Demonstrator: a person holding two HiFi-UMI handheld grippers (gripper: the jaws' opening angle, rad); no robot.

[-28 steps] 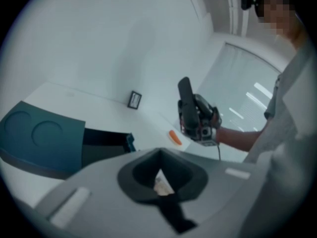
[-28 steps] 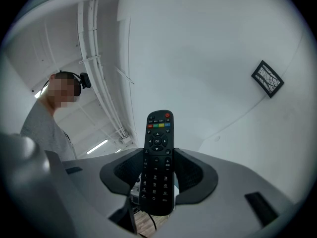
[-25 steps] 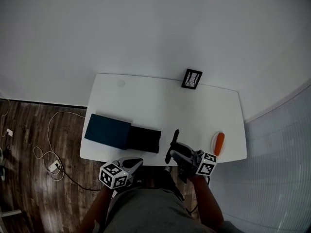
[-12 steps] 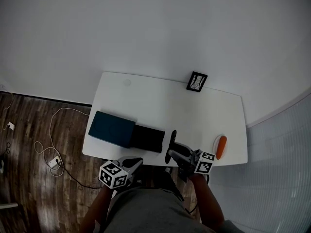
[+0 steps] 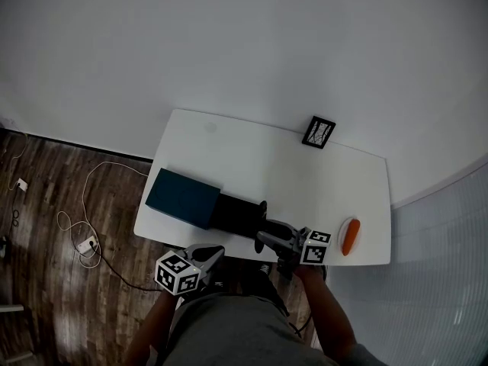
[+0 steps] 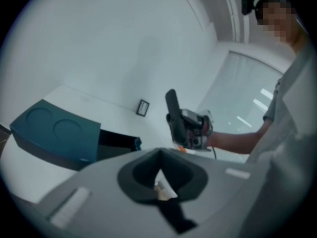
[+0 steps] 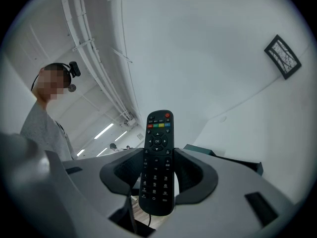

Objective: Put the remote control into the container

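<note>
The left gripper (image 6: 158, 180) is nearest. Its tongs are pinched together on nothing. The right gripper (image 5: 267, 239) squeezes the remote control (image 7: 157, 152) low down, so the long top pokes out. The remote could tip, slide out, or bump the wall of the open container (image 5: 232, 216), just beside it at 11 o'clock. I count two grippers, one remote, one container, one carrot (image 5: 348, 237) at 3 o'clock and one picture frame (image 5: 319, 132) at 1 o'clock.
</note>
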